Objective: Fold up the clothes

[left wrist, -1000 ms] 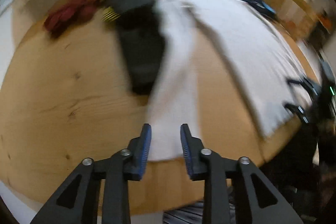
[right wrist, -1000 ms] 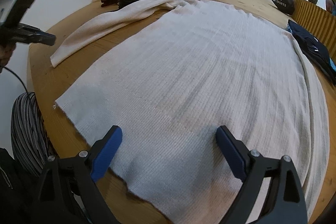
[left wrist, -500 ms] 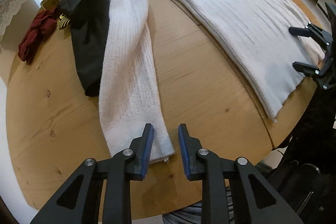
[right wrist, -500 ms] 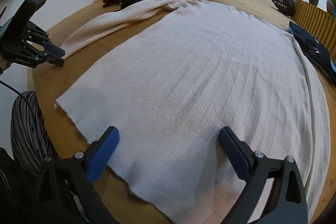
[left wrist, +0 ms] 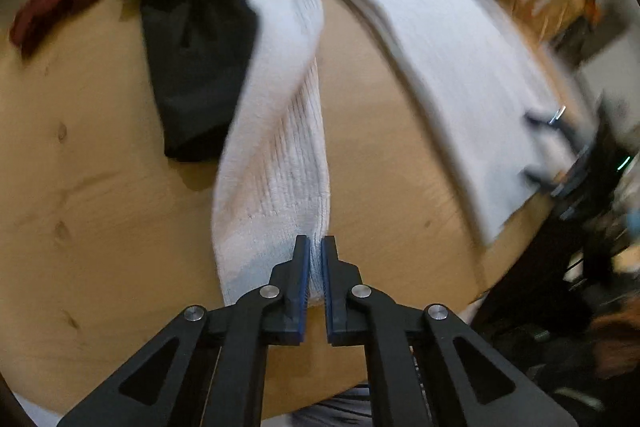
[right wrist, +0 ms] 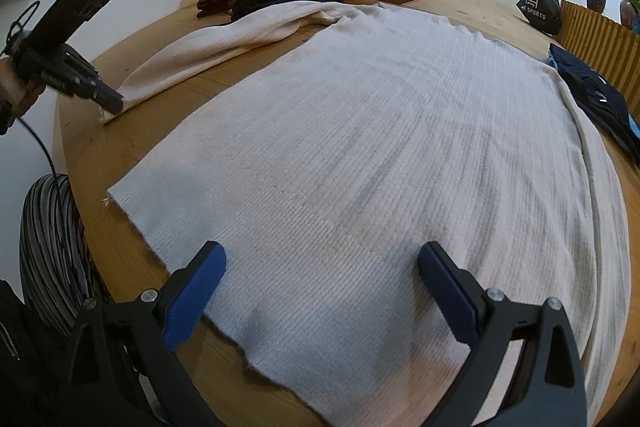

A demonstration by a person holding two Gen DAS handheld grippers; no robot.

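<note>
— Sweater (right wrist: 360, 155): where does it lie, and what has changed?

— Flat on the round worktop (right wrist: 132, 147), hem toward you. Your left gripper (left wrist: 315, 259) was spread over the cuff half a second ago; its jaws have just been closing and now pinch the cuff of the sleeve (left wrist: 280, 131). Your right gripper (right wrist: 320, 283) is unchanged, spread above the hem.

— Long axis?

— Body runs from you toward the far edge; the sleeve stretches from the shoulder to your left gripper, beside a black garment (left wrist: 196, 39).

Ribbed cream knit sweater (right wrist: 360, 155) on a smooth, matt pale wooden table (left wrist: 80, 187) with knots
</note>
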